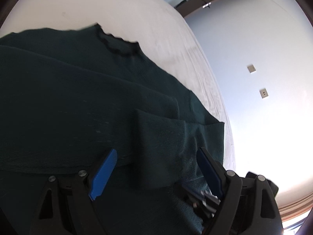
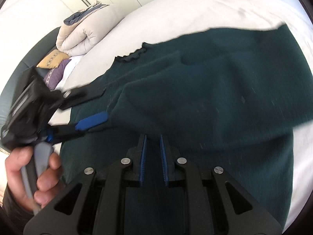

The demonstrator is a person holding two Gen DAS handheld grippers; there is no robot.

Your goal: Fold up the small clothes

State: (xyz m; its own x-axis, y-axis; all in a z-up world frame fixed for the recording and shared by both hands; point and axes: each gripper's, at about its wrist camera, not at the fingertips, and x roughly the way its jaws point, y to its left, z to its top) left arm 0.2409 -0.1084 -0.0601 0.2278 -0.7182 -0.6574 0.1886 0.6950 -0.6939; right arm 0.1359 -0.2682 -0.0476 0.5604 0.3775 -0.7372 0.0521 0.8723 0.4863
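On the white bed [image 2: 225, 5] lies a dark green top [image 2: 215, 82], spread nearly flat, with one layer already turned over its middle. Its frilled collar [image 2: 133, 55] points toward the folded duvet [image 2: 82, 37] and pillows [image 2: 52, 62] at the far end, so its long axis seems to run from the grippers up toward the collar, though the hem is out of view.

The right gripper [image 2: 153, 148] has its pads drawn close on a ridge of cloth at the near edge; it appears clamped on the top. The left gripper [image 1: 156, 168], held by a hand [image 2: 33, 178], stands with jaws apart over a folded flap, and no pad presses cloth.

To do this fold well, I judge the left should take the flap's edge low and square, gathering both layers, while the right keeps its corner taut so the crease runs straight.
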